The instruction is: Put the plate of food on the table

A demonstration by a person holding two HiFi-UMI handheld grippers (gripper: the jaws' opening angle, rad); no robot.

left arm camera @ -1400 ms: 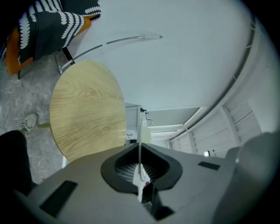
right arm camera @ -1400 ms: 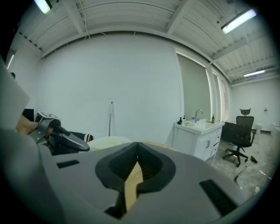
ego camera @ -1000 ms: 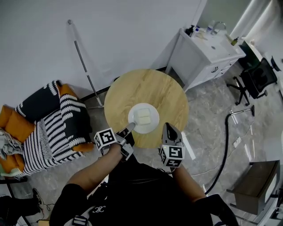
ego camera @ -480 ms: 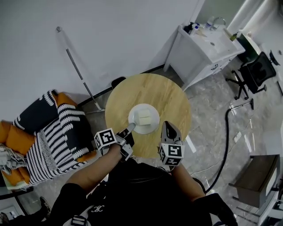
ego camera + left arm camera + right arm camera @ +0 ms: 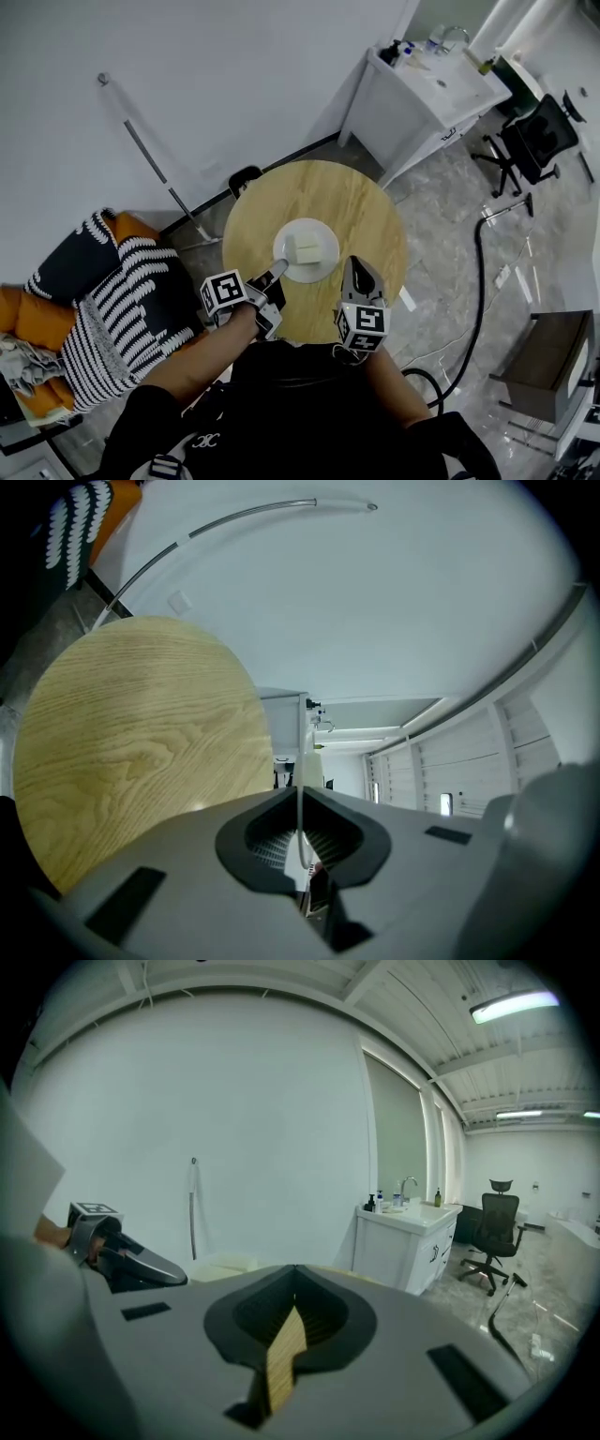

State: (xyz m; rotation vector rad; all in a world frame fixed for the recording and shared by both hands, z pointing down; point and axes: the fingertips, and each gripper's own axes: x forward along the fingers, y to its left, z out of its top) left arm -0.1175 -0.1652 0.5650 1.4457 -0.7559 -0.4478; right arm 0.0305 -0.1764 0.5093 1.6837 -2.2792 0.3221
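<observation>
A white plate [image 5: 306, 250] with pale food pieces [image 5: 304, 247] hangs in the air over a round wooden table [image 5: 356, 206]. My left gripper [image 5: 274, 273] is shut on the plate's near-left rim. In the left gripper view the plate's rim [image 5: 300, 761] shows edge-on as a thin white line between the closed jaws of the left gripper [image 5: 300, 799], with the table [image 5: 131, 752] off to the side. My right gripper [image 5: 359, 272] hovers right of the plate, shut and empty. In its own view the right gripper [image 5: 294, 1283] holds nothing.
A black-and-white striped seat with orange cushions [image 5: 112, 291] stands left of the table. A white sink cabinet [image 5: 422, 94] and a black office chair [image 5: 536, 141] are at the back right. A black hose [image 5: 478, 300] and a brown box [image 5: 548, 370] lie at the right.
The room has slid under the head view, the striped seat moving down-left. Both grippers and the plate keep the same pose relative to me.
</observation>
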